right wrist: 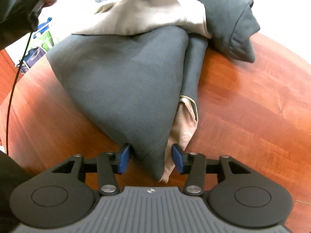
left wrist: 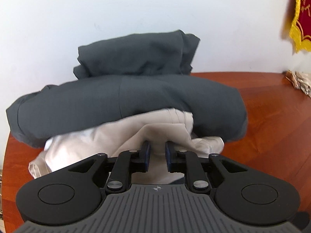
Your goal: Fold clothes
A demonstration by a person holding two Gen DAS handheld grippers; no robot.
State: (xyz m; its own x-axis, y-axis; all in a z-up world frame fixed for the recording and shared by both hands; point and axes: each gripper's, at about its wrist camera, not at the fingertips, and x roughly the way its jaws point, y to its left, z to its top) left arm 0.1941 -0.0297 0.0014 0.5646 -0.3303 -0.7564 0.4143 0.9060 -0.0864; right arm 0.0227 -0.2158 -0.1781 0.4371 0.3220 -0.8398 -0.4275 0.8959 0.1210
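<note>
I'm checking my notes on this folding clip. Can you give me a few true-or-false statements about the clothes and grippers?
1. The left gripper has beige fabric between its fingers. True.
2. The table is glass. False: it is reddish wood.
3. The right gripper is clamped tight on the cloth. False: a corner of the grey garment lies between its jaws, but they stand apart.
4. A red banner with yellow fringe hangs on the wall. True.

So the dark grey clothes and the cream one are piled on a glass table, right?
Not glass. The table is reddish-brown polished wood, as the right wrist view shows plainly. The rest holds: the dark grey clothes and the cream garment are piled on it.
</note>
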